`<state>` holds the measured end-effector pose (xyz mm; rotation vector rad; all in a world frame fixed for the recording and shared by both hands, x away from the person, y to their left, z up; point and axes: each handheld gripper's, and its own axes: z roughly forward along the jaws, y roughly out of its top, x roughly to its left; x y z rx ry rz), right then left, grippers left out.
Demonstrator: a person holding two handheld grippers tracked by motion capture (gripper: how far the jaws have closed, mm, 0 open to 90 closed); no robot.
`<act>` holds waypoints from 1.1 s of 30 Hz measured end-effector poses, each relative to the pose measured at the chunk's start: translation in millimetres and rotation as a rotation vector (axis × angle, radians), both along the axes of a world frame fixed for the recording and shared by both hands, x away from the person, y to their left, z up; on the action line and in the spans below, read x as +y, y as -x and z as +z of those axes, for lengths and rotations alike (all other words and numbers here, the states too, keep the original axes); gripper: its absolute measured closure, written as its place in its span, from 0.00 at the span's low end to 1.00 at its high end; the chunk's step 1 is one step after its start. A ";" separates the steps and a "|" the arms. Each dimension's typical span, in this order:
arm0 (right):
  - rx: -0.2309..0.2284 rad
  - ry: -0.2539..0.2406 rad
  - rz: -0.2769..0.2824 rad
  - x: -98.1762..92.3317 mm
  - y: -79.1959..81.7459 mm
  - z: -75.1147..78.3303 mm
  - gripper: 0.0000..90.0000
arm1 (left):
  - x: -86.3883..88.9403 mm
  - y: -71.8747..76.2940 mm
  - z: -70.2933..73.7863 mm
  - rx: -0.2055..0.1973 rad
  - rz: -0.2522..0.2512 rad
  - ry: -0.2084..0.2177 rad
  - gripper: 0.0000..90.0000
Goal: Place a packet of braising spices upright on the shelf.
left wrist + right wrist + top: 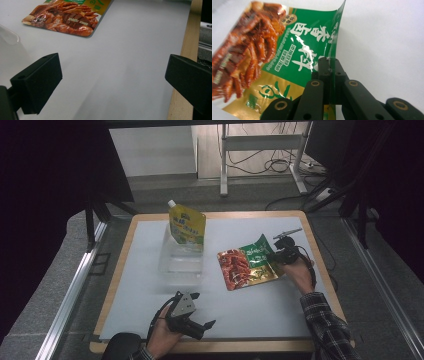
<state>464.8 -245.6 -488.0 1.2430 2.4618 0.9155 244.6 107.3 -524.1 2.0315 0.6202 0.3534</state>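
Observation:
A flat snack pouch (247, 263), red, green and gold, lies on the white mat at the right of centre. My right gripper (280, 254) is shut on its green edge, and that edge is lifted a little. In the right gripper view the two black jaws pinch the green edge of the pouch (294, 50), with my right gripper (331, 65) clamped on the foil. My left gripper (202, 312) rests near the front edge of the mat, open with nothing between its fingers. The left gripper view has the jaws wide apart over bare mat and the pouch's red end (67, 17) farther off.
A yellow spouted drink pouch (187, 226) stands upright in a clear plastic container (181, 257) at the mat's middle back. The white mat (150, 295) covers a wooden table (119, 270). Metal rails run along both sides, and cables lie on the floor behind.

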 end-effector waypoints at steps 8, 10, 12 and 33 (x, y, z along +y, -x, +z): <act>-0.014 -0.093 -0.005 -4.0 3.0 16.7 0.99 | 2.5 -1.3 0.9 -0.002 0.010 0.003 0.01; -0.029 -0.100 0.009 -3.2 5.3 22.0 0.99 | 2.9 -1.8 1.0 -0.003 0.014 0.005 0.01; -0.035 -0.110 0.015 -2.3 6.9 26.3 0.99 | 3.1 -2.1 1.0 -0.003 0.015 0.006 0.01; -0.053 -0.263 0.131 15.2 14.3 78.1 0.99 | 0.8 -0.4 0.4 -0.004 0.001 -0.002 0.01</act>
